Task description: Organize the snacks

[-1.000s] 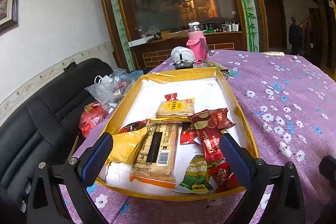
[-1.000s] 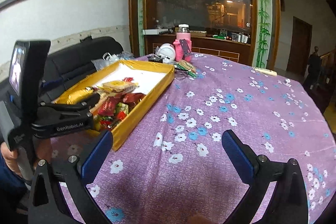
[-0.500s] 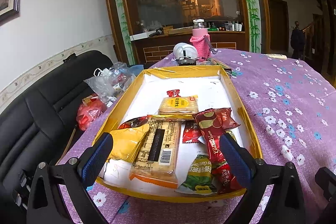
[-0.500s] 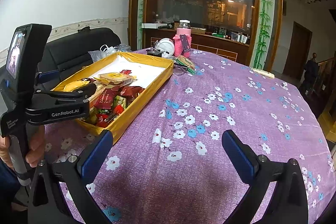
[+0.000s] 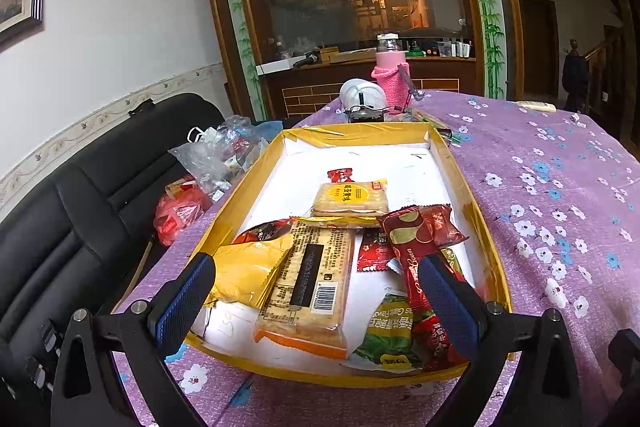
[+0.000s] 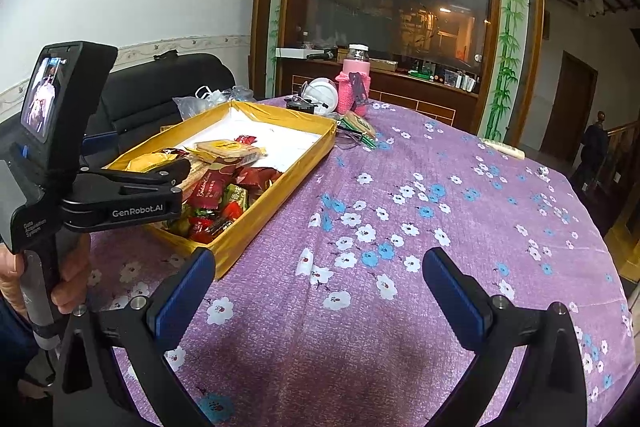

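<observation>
Snack pile (image 5: 340, 267) crowds tray's near end, far end (image 5: 360, 155) bare, tablecloth (image 6: 420, 227) open rightward

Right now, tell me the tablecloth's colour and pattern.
The tablecloth is purple with white and blue flowers, clearest in the right wrist view.

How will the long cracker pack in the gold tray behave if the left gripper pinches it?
The cracker pack is probably fairly stiff: its stacked contents hold a flat slab shape. The glossy film looks slippery, so the pads may slide. It overlaps the yellow bag, so lifting will likely drag that along. The left gripper is open above the gold tray.
</observation>
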`<state>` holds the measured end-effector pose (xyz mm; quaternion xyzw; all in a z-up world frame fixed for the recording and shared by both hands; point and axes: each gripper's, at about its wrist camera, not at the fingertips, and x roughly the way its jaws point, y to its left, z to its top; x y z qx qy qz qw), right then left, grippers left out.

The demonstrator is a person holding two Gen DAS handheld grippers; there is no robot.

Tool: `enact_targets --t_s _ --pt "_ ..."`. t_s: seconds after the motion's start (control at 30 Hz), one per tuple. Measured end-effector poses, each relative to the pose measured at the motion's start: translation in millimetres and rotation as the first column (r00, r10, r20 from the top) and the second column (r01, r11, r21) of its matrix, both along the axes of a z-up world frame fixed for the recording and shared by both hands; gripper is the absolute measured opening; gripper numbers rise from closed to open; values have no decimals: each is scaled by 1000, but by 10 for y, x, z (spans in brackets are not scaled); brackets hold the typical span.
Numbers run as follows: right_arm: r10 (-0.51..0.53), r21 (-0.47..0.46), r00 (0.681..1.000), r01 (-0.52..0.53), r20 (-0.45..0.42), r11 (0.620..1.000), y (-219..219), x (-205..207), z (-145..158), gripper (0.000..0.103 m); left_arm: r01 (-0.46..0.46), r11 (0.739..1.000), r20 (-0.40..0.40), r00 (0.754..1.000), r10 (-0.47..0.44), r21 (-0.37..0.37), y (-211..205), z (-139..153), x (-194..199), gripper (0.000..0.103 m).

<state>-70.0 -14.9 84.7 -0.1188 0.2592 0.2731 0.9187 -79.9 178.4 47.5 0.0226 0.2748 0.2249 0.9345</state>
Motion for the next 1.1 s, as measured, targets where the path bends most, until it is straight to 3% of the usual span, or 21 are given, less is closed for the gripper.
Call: enact_targets --t_s 1.1 --pt "-10 6 1000 10 -3 1000 -24 15 39 103 -87 996 7 996 87 -12 149 -6 -25 102"
